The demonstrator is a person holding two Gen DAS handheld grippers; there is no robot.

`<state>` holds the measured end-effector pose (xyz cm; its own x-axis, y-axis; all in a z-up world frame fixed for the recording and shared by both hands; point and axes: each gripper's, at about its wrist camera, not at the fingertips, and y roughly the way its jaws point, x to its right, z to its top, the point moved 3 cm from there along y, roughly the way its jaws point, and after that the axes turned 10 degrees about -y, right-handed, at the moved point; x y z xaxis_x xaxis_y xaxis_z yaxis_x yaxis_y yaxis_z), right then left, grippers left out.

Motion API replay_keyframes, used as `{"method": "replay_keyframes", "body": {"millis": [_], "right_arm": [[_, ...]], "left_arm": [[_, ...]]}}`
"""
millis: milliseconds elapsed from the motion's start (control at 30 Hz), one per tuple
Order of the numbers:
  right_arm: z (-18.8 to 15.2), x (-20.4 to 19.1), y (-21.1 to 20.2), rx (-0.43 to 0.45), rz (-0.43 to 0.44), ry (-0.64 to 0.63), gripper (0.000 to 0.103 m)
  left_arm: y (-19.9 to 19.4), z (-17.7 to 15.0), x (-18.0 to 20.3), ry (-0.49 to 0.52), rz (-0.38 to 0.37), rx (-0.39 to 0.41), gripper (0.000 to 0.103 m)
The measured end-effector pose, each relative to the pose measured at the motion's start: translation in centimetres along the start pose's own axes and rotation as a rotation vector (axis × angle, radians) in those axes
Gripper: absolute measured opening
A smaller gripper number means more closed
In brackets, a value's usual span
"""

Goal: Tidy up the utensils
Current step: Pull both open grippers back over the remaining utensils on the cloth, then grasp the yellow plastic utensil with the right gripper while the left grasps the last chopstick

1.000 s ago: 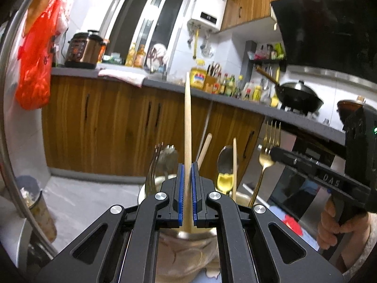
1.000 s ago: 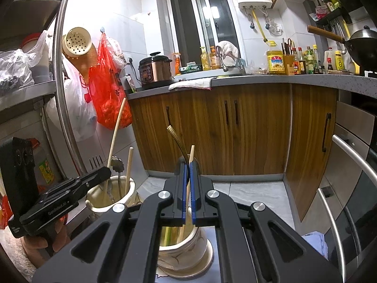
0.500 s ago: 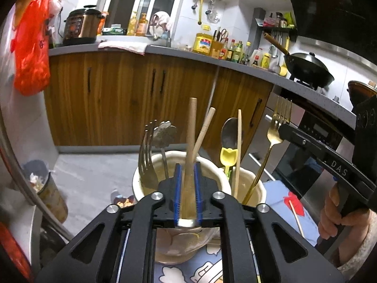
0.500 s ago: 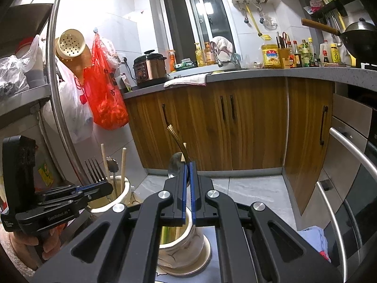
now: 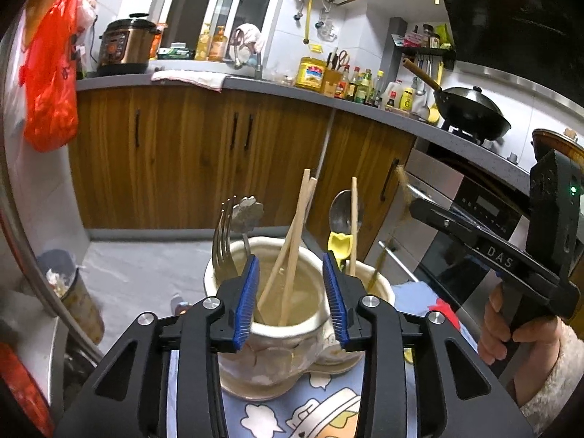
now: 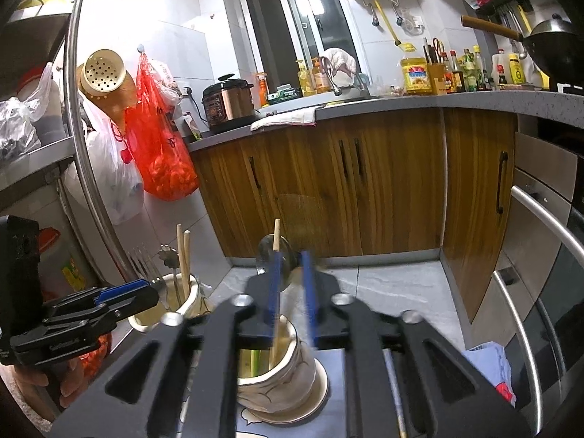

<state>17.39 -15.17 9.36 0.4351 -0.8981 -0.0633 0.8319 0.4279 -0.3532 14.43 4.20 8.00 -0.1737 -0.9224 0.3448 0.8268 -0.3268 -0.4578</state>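
The left claw point(image 5: 291, 292) is spread wide and holds nothing, its blue pads on either side of a cream cup point(image 5: 277, 339) holding two chopsticks point(image 5: 292, 252) and a fork point(image 5: 223, 244). The right claw point(image 6: 292, 292), blurred, is partly open and empty above a second cup point(image 6: 281, 376) with a spoon point(image 6: 272, 259) and a chopstick point(image 6: 276, 235). Both cups stand on a cartoon-printed mat point(image 5: 292, 408) on the surface.

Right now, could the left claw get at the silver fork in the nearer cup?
Probably yes. The left claw is open above the cup, and the fork stands upright at the cup's left edge, nothing covering it; the chopsticks lean apart from it.
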Motion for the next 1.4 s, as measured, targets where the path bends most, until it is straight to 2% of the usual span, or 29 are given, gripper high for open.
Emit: {"method": "replay_keyframes", "body": {"millis": [233,267,300,433,567,633,700,800,900,1000,1100,1233,1300,1367,1400], "right_arm": [[0.5,0.5,-1.9,0.011,-0.014,0.011,0.037],[0.5,0.7,-2.5,0.014,-0.020,0.008,0.038],[0.5,0.8,-3.2,0.016,-0.027,0.004,0.043],[-0.2,2.1,-6.0,0.011,-0.069,0.002,0.060],[-2.3,4.3,-8.9,-0.046,-0.145,-0.004,0.073],[-3.8,5.5,-10.0,-0.091,-0.179,0.008,0.080],[-5.4,6.3,-10.6,-0.147,-0.192,0.023,0.082],[-8.3,6.6,-11.0,-0.232,-0.194,0.025,0.086],[-10.9,5.9,-10.3,-0.313,-0.171,0.012,0.086],[-12.8,4.7,-8.9,-0.392,-0.140,-0.009,0.084],[-14.3,3.7,-7.7,-0.444,-0.112,-0.019,0.072],[-15.5,2.6,-5.8,-0.516,-0.099,-0.026,0.046],[-16.3,2.3,-4.9,-0.550,-0.093,-0.018,0.040],[-16.7,2.1,-4.5,-0.562,-0.080,-0.005,0.038],[-16.9,2.0,-4.3,-0.567,-0.078,-0.005,0.034]], "left_arm": [[-1.9,-0.5,1.2,0.017,0.001,0.001,0.040],[-2.2,-0.6,1.4,0.019,0.001,0.000,0.044],[-2.4,-0.8,1.5,0.018,-0.001,-0.002,0.053],[-3.5,-1.9,2.6,0.026,-0.011,-0.019,0.065],[-4.1,-3.5,4.0,0.059,-0.004,-0.035,0.080],[-4.1,-4.3,4.5,0.056,-0.001,-0.051,0.082],[-3.9,-5.4,5.0,0.057,0.003,-0.071,0.093],[-3.4,-7.4,5.6,0.093,0.023,-0.091,0.094],[-2.5,-9.8,5.8,0.126,0.047,-0.144,0.094],[-1.7,-11.6,5.7,0.118,0.048,-0.198,0.094],[-1.2,-12.8,5.9,0.130,0.055,-0.225,0.094],[-0.8,-13.8,6.0,0.141,0.054,-0.252,0.094],[-0.8,-14.0,6.1,0.143,0.052,-0.258,0.094],[-0.7,-14.2,6.0,0.144,0.052,-0.262,0.094],[-0.7,-14.2,6.0,0.142,0.052,-0.264,0.094]]}}
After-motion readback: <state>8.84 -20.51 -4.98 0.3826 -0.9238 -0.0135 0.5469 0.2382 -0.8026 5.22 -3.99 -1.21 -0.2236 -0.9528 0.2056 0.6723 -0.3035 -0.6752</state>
